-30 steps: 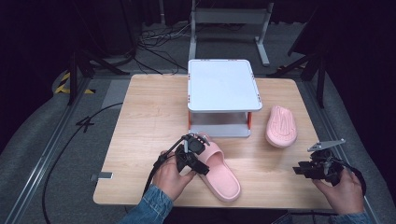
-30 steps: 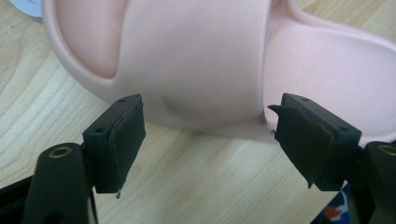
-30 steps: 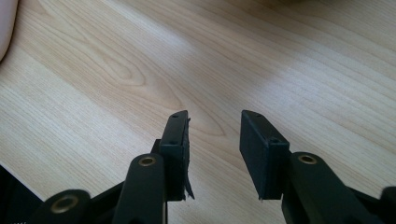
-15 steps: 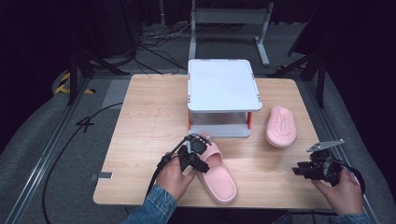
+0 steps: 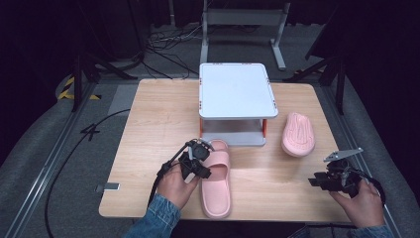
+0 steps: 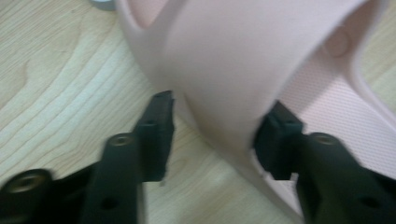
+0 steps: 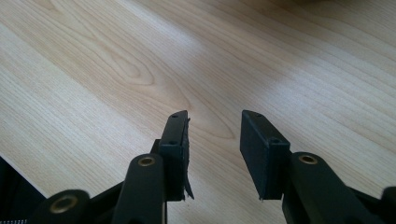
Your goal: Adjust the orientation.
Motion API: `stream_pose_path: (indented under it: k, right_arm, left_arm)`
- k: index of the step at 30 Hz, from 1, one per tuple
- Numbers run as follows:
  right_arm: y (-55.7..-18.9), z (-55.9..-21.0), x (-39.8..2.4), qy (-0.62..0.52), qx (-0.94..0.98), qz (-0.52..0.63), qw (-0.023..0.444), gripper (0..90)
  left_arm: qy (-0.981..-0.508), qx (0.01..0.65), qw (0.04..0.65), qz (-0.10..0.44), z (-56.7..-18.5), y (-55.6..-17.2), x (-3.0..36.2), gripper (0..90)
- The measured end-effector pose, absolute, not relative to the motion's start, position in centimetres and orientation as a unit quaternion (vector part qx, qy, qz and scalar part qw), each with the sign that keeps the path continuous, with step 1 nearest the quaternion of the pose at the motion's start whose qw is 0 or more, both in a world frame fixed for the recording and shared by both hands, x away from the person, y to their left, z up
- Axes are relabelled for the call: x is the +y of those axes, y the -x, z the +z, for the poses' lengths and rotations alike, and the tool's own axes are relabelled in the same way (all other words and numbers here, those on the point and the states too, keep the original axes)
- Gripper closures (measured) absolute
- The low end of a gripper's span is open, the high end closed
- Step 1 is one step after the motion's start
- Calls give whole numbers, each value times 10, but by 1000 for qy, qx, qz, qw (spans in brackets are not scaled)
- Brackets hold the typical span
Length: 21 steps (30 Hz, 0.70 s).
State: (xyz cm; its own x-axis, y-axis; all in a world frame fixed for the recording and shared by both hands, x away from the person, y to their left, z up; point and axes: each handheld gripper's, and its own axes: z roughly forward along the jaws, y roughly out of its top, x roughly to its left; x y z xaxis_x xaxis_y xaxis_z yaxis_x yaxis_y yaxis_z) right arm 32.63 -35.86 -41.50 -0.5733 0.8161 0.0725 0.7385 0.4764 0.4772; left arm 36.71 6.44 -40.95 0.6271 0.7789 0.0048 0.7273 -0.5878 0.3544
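High view. A pink slipper [image 5: 216, 181] lies upright on the wooden table [image 5: 148, 129], near side, left of centre, its long axis running near-to-far with the toe end pointing at the white two-tier rack [image 5: 236, 101] just beyond it. The left gripper [image 5: 197, 159] sits at the slipper's left flank, at the strap, so this hand is the nearer one. A second pink slipper [image 5: 298, 133] lies sole-up to the right of the rack, well apart from the first. The right gripper [image 5: 331, 179] hovers at the near right of the table, nearer to that overturned slipper than the left gripper is, though not touching it.

Left gripper view. The slipper strap [image 6: 224, 74] stands between the two black jaws; the right-hand jaw is against the strap, the left-hand jaw appears a little off it, so the jaws straddle the strap and are not plainly clamped.

Right gripper view. The jaws stand apart with nothing between them, over bare wood. Judged from this layout, any move toward the rack follows the upright slipper's own long axis.
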Motion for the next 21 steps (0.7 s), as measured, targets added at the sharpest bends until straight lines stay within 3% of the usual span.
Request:
stream_pose_path:
  k: [1,3,6,15,21]
  right_arm:
    - [-326,-415,-358,-455,855,236,83,627]
    - [-326,-415,-358,-452,856,236,86,628]
    - [-325,-415,-358,-452,856,235,84,629]
    - [-326,-416,-355,-445,861,232,85,631]
    - [-325,-416,-355,-447,859,232,85,630]
  left_arm:
    - [-886,427,164,73,-410,-368,66,408]
    - [-887,423,172,62,-412,-370,68,422]
    - [-892,413,180,40,-412,-370,68,548]
    - [-893,408,164,91,-405,-363,63,746]
    - [-891,409,169,102,-401,-363,64,776]
